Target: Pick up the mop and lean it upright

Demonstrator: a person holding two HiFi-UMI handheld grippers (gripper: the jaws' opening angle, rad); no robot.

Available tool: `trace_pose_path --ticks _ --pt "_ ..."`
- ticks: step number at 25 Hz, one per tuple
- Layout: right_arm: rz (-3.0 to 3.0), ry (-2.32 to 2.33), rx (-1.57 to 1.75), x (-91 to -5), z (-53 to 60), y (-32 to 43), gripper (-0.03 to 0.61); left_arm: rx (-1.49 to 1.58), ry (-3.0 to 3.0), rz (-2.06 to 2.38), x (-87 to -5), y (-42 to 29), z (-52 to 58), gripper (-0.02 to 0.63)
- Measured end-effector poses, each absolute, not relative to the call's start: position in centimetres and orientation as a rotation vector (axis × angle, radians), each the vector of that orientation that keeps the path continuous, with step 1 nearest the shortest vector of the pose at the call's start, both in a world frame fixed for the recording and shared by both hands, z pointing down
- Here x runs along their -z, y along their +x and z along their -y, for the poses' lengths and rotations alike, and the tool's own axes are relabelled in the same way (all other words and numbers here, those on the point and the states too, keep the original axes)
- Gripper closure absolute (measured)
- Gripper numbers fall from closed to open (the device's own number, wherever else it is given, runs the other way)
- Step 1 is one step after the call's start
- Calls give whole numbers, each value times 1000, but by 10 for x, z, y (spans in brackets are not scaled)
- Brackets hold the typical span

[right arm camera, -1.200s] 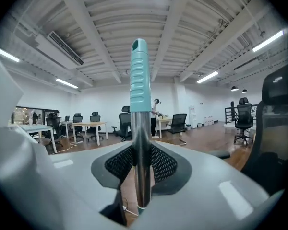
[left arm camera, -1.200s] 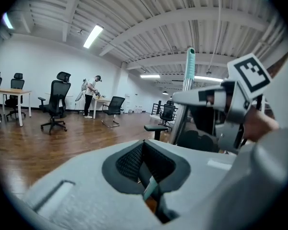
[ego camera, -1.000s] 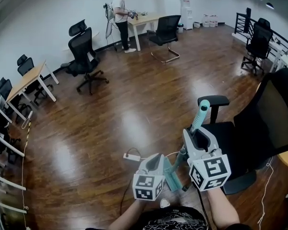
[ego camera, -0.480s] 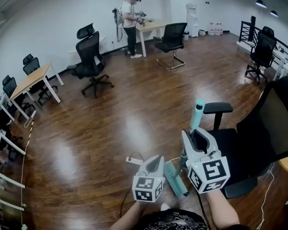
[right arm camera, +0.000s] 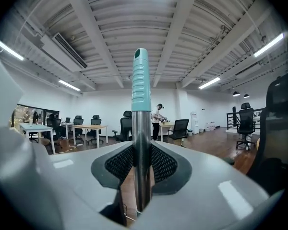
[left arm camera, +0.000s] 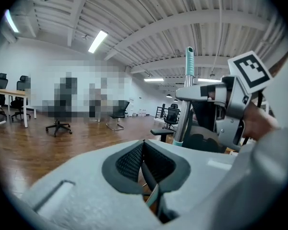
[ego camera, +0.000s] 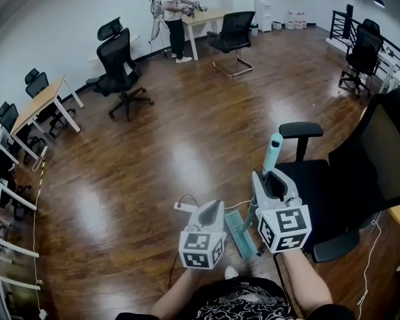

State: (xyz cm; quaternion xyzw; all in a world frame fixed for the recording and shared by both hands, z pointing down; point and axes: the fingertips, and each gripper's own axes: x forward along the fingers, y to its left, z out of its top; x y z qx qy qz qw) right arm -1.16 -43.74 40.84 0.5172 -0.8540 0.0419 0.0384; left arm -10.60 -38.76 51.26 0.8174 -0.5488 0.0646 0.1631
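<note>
The mop stands nearly upright in front of me. Its steel pole (right arm camera: 141, 143) ends in a teal grip (ego camera: 273, 150) that shows large in the right gripper view (right arm camera: 140, 80). Its teal mop head (ego camera: 237, 233) rests on the wooden floor between my two grippers. My right gripper (ego camera: 270, 179) is shut on the pole, and both pads press on it (right arm camera: 141, 164). My left gripper (ego camera: 212, 209) hovers left of the mop head with its jaws shut on nothing (left arm camera: 144, 164). In the left gripper view the pole (left arm camera: 185, 109) rises at the right, with the right gripper (left arm camera: 206, 94) shut on it.
A black office chair (ego camera: 350, 172) stands close on the right, its armrest (ego camera: 300, 129) just behind the mop grip. A white power strip (ego camera: 185, 208) with its cable lies on the floor near the left gripper. A person (ego camera: 173, 9) stands at a far desk. Desks and chairs (ego camera: 120, 69) line the left wall.
The right gripper has kept its hold on the pole, and the mop has stayed upright. Both grippers and the mop have shifted slightly left and up in the head view.
</note>
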Motion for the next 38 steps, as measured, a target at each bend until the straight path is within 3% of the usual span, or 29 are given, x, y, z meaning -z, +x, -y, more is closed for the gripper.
trace_pose_path --ticks 27,38 --pt "2351 1733 -372 -566 450 61 483 -277 2361 1460 -530 -66 400 611" --pt "2249 1866 -365 -576 453 116 482 -288 2388 1423 -535 -51 392 611"
